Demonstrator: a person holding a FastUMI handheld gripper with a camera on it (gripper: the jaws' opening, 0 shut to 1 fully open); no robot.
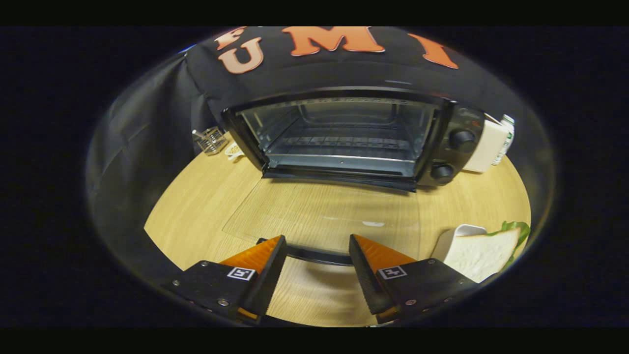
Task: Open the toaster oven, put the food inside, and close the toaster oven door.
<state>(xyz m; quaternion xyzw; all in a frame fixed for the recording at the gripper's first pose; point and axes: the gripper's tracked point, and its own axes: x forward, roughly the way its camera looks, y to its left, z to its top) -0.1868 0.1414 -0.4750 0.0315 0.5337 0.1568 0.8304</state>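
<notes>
Two fingers of hand-held gripper [318,255] spread, gripping nothing; straddled door handle [314,255]. Sandwich [484,253] lay rightward, just beside; toaster oven [344,137] gaped ahead.

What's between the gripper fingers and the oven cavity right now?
In the gripper view, the lowered glass door lies flat between the open gripper and the toaster oven; its handle spans the fingers' gap.

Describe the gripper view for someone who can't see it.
A toaster oven stands open, its glass door flat on the wooden table, handle between the open gripper fingers. A sandwich waits beside them.
</notes>
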